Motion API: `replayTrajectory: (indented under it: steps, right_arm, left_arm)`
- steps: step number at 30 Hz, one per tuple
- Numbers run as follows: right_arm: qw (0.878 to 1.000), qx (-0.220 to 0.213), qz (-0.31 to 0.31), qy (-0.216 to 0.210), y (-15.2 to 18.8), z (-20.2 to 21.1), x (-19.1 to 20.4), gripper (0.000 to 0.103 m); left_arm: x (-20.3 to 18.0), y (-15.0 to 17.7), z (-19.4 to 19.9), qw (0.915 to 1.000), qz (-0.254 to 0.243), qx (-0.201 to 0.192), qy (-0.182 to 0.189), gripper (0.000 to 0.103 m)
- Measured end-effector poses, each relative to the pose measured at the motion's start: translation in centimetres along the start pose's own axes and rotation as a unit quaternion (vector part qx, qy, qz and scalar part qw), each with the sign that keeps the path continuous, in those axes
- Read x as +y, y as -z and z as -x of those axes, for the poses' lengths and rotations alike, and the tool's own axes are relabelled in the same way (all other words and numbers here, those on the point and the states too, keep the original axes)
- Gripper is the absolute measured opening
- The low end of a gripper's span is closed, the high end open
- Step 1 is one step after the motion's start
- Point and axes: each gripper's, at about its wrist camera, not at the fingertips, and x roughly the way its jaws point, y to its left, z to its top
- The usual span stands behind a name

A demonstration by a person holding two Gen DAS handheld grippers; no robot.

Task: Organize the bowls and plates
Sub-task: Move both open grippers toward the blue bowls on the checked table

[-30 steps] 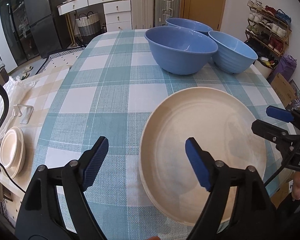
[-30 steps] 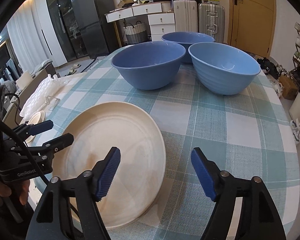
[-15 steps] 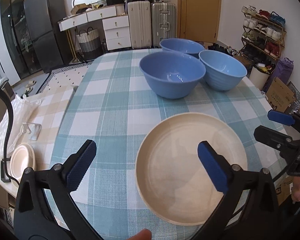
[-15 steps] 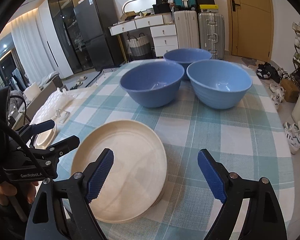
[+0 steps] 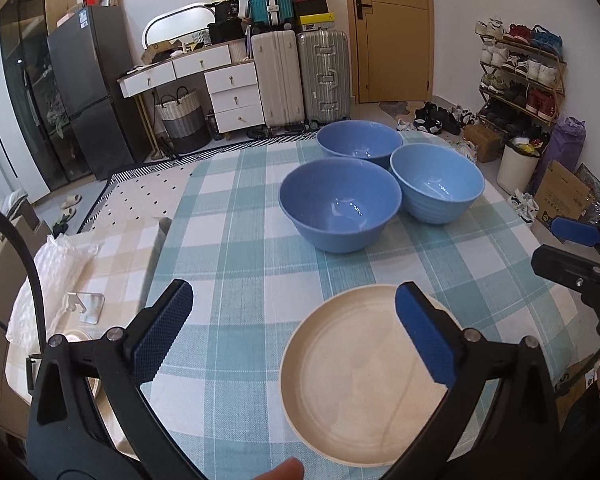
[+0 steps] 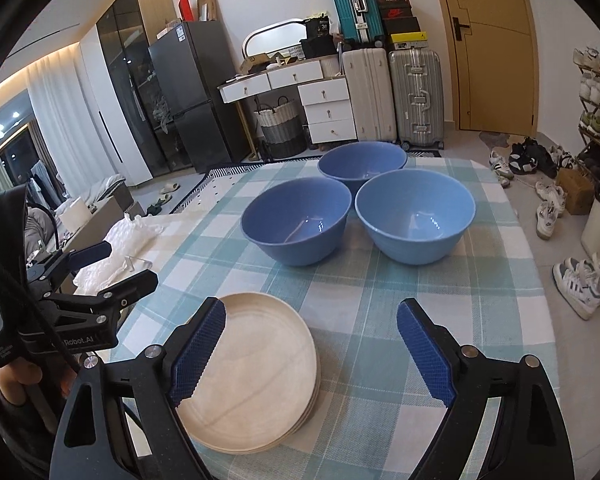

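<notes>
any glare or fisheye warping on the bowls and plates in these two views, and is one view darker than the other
Left wrist view: evenly lit and sharp, small glints inside the blue bowls; the door and shoe rack bow with fisheye warp. Right wrist view: dimmer and cooler, heavy black vignette at the corners, similar glints in the bowls, cream plates matte with no glare.

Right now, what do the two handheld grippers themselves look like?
Both match. The left gripper and right gripper have black angular frames with silver bolts and fingers faced with blue cross-hatched pads. White lettering ending "Robot.AI" marks the left body, and black cable loops beside it.
</notes>
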Motion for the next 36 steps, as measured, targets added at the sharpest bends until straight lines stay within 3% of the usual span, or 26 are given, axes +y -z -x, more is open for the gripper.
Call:
replayTrajectory:
  steps: [14, 25, 30, 36]
  right_arm:
    - [0.999, -0.048, -0.017, 0.011, -5.3, 4.8, -1.5, 0.089]
    - [0.997, -0.067, -0.011, 0.035, -10.9, 7.7, -3.2, 0.091]
    - [0.997, -0.071, -0.02, 0.036, -13.2, 7.5, -4.5, 0.093]
    - [0.998, -0.054, -0.018, 0.04, -15.1, 5.3, -5.5, 0.094]
  left_arm:
    - [-1.4, -6.0, 4.8, 0.9985, -0.017, -0.052, -0.008, 0.101]
    - [-3.5, -10.9, 6.7, 0.9981, -0.017, -0.058, 0.009, 0.101]
    - [-3.8, -13.3, 6.4, 0.9985, -0.007, -0.052, 0.015, 0.101]
    - [-2.8, -15.7, 3.2, 0.9995, 0.003, -0.027, 0.017, 0.101]
